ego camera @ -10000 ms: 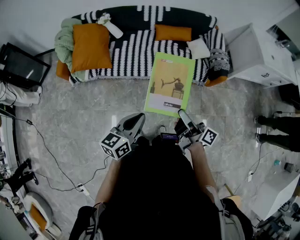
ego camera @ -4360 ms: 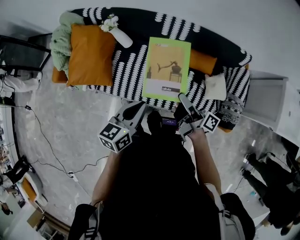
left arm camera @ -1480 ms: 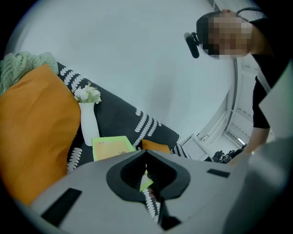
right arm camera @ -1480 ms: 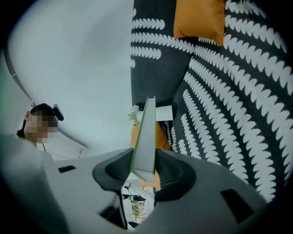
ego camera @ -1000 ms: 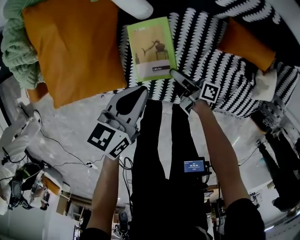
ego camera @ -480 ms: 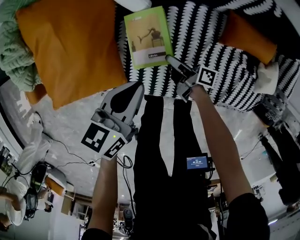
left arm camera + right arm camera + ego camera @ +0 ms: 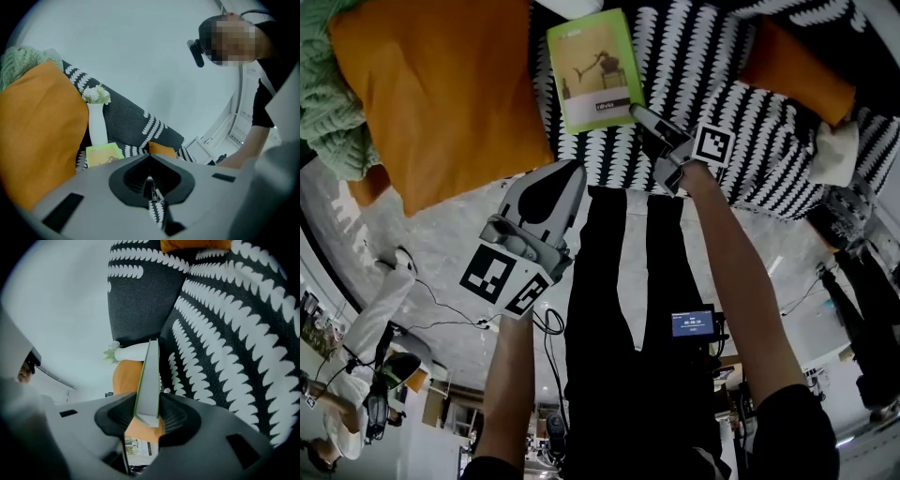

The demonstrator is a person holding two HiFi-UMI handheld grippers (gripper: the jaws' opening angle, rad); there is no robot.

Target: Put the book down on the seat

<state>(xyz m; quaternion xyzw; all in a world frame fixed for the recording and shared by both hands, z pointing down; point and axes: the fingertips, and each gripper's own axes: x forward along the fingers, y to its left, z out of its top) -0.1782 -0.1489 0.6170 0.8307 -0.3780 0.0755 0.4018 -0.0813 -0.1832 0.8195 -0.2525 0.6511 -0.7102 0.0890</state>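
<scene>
well, the main risk lies in how the book (image 7: pixel 592 67) is held — the right tool (image 7: pixel 645 117) is clenched on just its near edge, close to one corner, so the whole cover hangs out ahead of the jaws. in the right gripper view the book shows edge-on between the pads, running roughly along the black-and-white seat (image 7: pixel 694 66), and i cannot tell whether it touches the fabric. if the jaws let go while there is a gap, i judge the far end would drop first and the book could flop or skid.

two neighbours narrow the landing spot. the large orange cushion (image 7: pixel 441 94) lies just beside the book's left edge, so a drift that way would leave the book tilted on it. the white vase (image 7: pixel 97 124) stands just past the far end, where a push forward might knock it. pulling the tool back before the pads are fully apart could also drag the book toward the seat's front edge.

the right arm is stretched well forward over the seat, its tool pointing at the sofa back and a little downward. the left arm is bent and held back near the seat's front — the left tool (image 7: pixel 567 173) has its jaws together on nothing and takes no part.
</scene>
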